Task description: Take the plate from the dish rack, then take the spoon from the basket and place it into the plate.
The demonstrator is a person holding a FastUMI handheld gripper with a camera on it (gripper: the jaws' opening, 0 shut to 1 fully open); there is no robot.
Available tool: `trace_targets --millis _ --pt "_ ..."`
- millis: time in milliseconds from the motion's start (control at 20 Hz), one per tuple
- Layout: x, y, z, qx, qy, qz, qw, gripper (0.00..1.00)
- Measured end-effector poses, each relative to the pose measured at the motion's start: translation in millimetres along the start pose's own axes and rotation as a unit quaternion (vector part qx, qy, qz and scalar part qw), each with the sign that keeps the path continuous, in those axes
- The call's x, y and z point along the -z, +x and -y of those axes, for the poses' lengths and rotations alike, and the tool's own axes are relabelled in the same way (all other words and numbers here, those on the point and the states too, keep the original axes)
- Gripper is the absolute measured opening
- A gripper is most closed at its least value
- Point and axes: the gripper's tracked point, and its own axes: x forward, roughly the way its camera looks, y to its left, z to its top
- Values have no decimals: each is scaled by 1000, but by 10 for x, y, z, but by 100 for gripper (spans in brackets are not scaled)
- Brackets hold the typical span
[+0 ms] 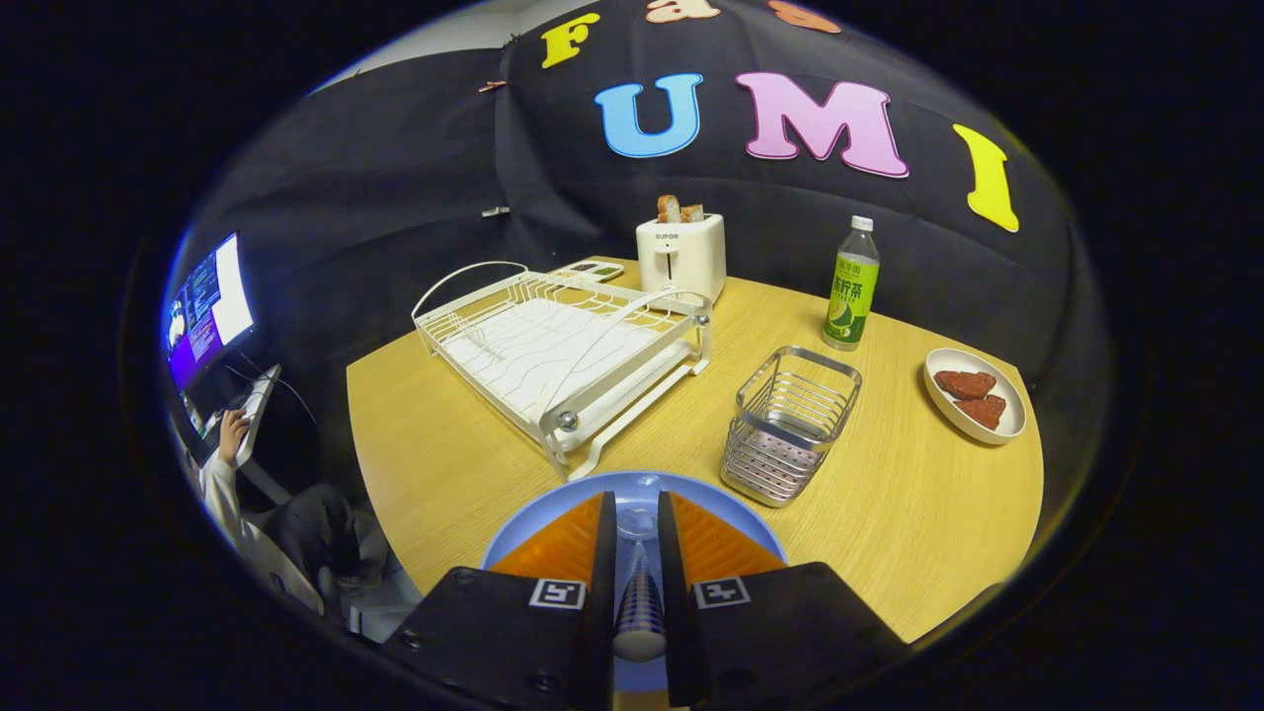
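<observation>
Hand-held gripper (632, 553): fingers clamped on the spoon (639, 602).
Spoon: held above the blue plate (533, 528).
Plate: on the desk (889, 513), near the dish rack (563, 346) and basket (790, 425).

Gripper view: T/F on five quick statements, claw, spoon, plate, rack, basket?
1. The claw is shut on the spoon. True.
2. The blue plate sits in the dish rack. False: it lies on the table, under the claw.
3. The basket holds a spoon. False: it looks empty.
4. Toast sticks up from the toaster. True.
5. The green bottle lies on its side. False: upright.
</observation>
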Motion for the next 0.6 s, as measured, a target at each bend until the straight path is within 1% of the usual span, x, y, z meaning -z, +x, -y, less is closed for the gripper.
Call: trace_targets --millis 150,250,400,600 --pt "-49 16 13 1 12 2 1000 25" --pt "-93 -6 18 -1 24 3 1000 55" --pt "-309 -114 97 10 34 22 999 100" --pt "-800 -314 276 43 39 70 996 99"
